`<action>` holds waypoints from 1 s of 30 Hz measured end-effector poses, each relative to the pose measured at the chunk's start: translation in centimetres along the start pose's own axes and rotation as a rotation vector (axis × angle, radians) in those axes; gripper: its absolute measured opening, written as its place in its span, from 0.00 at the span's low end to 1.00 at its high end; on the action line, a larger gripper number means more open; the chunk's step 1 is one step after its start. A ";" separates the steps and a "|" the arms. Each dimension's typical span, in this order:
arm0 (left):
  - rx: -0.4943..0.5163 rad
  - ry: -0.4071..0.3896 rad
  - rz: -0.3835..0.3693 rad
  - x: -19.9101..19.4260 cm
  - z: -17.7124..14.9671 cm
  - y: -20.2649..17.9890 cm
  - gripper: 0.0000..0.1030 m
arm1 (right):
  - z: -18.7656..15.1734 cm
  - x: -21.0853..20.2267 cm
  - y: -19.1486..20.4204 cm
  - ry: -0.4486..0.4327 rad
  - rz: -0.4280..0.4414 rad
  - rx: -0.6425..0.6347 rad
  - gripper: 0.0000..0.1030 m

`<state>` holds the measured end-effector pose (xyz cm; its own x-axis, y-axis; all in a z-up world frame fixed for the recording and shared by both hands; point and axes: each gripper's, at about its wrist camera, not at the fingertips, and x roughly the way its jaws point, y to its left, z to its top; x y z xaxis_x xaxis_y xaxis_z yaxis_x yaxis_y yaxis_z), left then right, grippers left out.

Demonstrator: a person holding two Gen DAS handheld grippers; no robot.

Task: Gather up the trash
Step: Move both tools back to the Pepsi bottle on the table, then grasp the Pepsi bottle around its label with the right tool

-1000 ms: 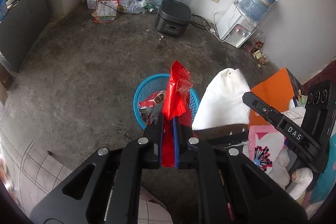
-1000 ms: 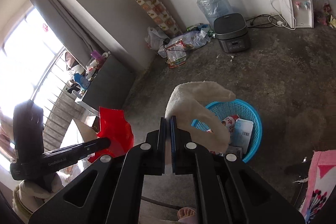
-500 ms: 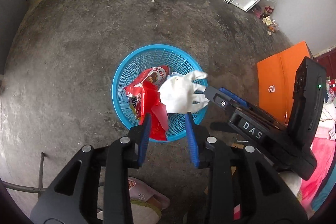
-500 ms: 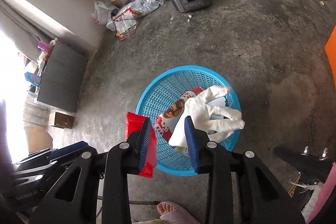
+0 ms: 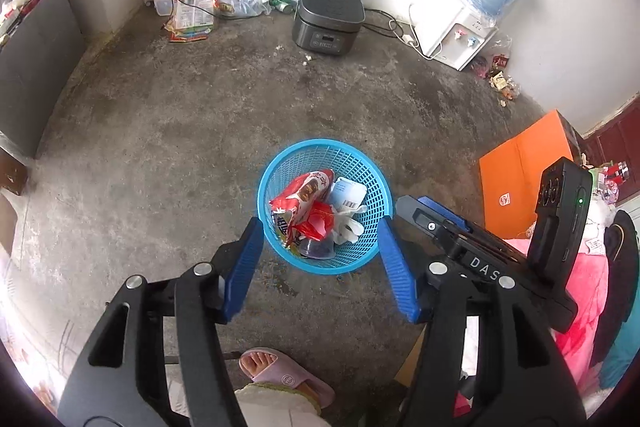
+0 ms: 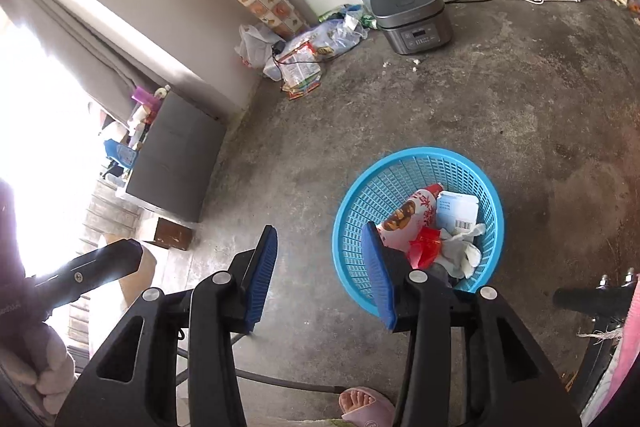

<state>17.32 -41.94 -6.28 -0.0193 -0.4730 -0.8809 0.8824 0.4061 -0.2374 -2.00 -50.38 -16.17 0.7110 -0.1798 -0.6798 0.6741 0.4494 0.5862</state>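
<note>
Trash fills the blue mesh basket (image 5: 362,183) on the bare concrete floor (image 5: 160,147): a red-and-white snack bag (image 5: 302,193) lies with its long axis running from the near left up toward the far right, beside a white carton (image 5: 348,191) with a barcode, a crumpled red wrapper (image 5: 318,221) and a white glove (image 5: 347,225), all resting inside the rim. The left gripper (image 5: 322,267) hovers above the basket's near edge, its blue-padded jaws having just been opening, now spread wide with nothing between them and touching nothing. The right gripper (image 6: 326,271) hangs over the basket's left rim, its jaws likewise just opened and empty, one finger (image 6: 378,271) in front of the mesh wall. The letters "DAS" show on the right gripper's body in the left wrist view. Print on the snack bag is too small to read. A foot in a pink slipper (image 5: 286,375) stands on the floor below.
</note>
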 end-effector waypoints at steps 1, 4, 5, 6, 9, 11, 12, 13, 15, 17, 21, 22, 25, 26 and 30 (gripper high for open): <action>-0.002 -0.021 0.013 -1.8 -0.4 0.4 0.57 | -0.2 -0.9 0.9 -0.013 0.028 -0.017 0.47; -0.028 -0.095 0.045 -7.6 -2.1 2.2 0.60 | -1.1 -3.2 3.9 -0.024 0.111 -0.087 0.49; -0.044 -0.124 0.057 -9.6 -3.0 2.9 0.62 | -1.4 -3.9 4.9 -0.021 0.137 -0.112 0.50; -0.061 -0.154 0.072 -11.6 -4.0 3.6 0.64 | -1.8 -4.5 5.8 -0.018 0.165 -0.131 0.51; -0.133 -0.241 0.116 -17.0 -7.8 5.8 0.68 | -3.3 -5.4 8.4 0.037 0.268 -0.171 0.53; -0.198 -0.292 0.145 -19.9 -10.8 7.4 0.70 | -4.9 -5.2 10.4 0.106 0.336 -0.203 0.54; -0.231 -0.312 0.164 -21.1 -12.6 8.1 0.70 | -6.0 -5.0 11.4 0.148 0.373 -0.225 0.54; -0.266 -0.322 0.189 -22.1 -14.3 8.9 0.72 | -7.0 -4.7 12.4 0.188 0.404 -0.243 0.54; -0.338 -0.329 0.248 -23.6 -18.0 10.0 0.72 | -9.1 -4.2 14.4 0.265 0.446 -0.291 0.54; -0.402 -0.332 0.283 -24.9 -21.8 11.0 0.72 | -11.2 -3.9 16.4 0.324 0.472 -0.347 0.54; -0.499 -0.315 0.318 -27.1 -28.4 12.5 0.73 | -14.7 -3.8 19.4 0.429 0.521 -0.436 0.54; -0.507 -0.304 0.322 -27.1 -29.7 12.8 0.75 | -15.3 -3.8 19.8 0.453 0.531 -0.447 0.54; -0.535 -0.267 0.320 -26.2 -33.2 12.6 0.76 | -17.0 -3.7 20.8 0.511 0.549 -0.467 0.54; -0.544 -0.251 0.306 -25.5 -34.0 12.5 0.76 | -17.5 -3.7 21.1 0.526 0.544 -0.472 0.54; -0.541 -0.224 0.221 -23.4 -35.8 11.5 0.76 | -19.4 -3.0 21.7 0.593 0.515 -0.483 0.54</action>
<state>11.07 1.75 -3.09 0.2873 -0.4607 -0.8398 0.4901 0.8240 -0.2844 6.58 -23.15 -9.93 0.5916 0.5616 -0.5785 0.0513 0.6899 0.7221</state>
